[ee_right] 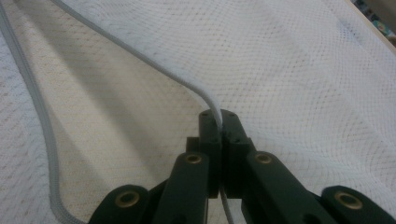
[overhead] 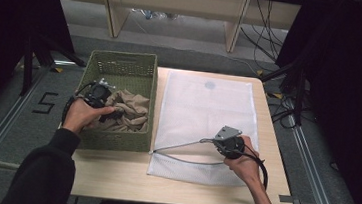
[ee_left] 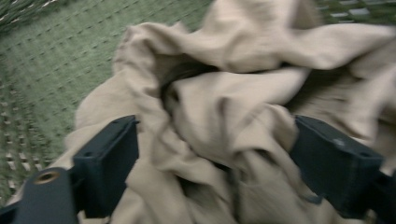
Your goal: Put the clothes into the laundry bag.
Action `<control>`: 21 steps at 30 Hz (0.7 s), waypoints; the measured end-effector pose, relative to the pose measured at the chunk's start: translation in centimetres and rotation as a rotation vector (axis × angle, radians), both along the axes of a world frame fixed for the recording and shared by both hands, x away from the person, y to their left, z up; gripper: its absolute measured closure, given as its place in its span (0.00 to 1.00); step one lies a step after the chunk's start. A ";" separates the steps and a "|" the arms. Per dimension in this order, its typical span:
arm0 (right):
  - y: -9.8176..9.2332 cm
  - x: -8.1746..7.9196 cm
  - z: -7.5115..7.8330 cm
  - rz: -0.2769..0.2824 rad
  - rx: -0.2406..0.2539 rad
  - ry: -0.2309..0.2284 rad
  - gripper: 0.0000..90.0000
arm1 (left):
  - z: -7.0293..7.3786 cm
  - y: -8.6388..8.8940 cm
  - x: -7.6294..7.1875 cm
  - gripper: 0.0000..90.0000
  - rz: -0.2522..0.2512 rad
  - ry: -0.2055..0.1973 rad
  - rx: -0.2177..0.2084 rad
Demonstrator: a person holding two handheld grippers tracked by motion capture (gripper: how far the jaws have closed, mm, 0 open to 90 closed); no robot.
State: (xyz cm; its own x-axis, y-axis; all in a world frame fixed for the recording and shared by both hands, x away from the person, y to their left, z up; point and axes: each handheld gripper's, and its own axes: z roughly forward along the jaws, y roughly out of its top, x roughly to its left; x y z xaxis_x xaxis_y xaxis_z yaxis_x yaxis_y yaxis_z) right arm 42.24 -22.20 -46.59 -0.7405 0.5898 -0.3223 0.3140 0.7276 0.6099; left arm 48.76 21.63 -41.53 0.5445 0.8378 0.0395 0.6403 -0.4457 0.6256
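Observation:
A crumpled beige cloth (overhead: 130, 108) lies in a green woven basket (overhead: 123, 56) at the table's left. My left gripper (overhead: 112, 111) reaches into the basket. In the left gripper view its jaws (ee_left: 215, 158) stand wide apart with folds of the cloth (ee_left: 224, 98) bulging between them, so it is open. A white mesh laundry bag (overhead: 209, 104) lies flat on the table to the right of the basket. My right gripper (overhead: 207, 141) is shut on the bag's grey zipper edge (ee_right: 140, 58) and holds the mouth lifted, the jaws (ee_right: 219, 116) pinched together on the edge.
The wooden table (overhead: 161, 185) has bare room along its front edge below the bag. The basket's green wall (ee_left: 56, 60) rises close behind the cloth. Beyond the table stand a light wooden shelf frame (overhead: 112, 10) and loose cables on the floor (overhead: 266, 35).

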 end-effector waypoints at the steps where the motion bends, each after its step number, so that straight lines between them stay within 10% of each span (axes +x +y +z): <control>1: 0.0 0.0 0.0 0.001 -0.004 -0.005 1.00 | -0.2 0.0 0.7 0.18 0.037 0.066 0.011; 16: 0.3 -0.3 -0.2 -0.003 -0.017 0.007 1.00 | -5.7 0.0 3.8 0.00 0.005 0.293 -0.074; 21: 0.4 -0.3 -0.2 -0.009 -0.014 0.014 1.00 | -5.8 -0.6 3.7 0.09 -0.044 0.272 -0.045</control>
State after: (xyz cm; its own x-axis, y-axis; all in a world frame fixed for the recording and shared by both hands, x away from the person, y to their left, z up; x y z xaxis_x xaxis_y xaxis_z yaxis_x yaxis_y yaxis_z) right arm 41.91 -21.80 -46.83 -0.7395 0.5922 -0.3201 0.3292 0.7329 0.5953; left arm 52.48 21.04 -47.32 0.5660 0.8106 -0.1499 0.7679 -0.4524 0.4534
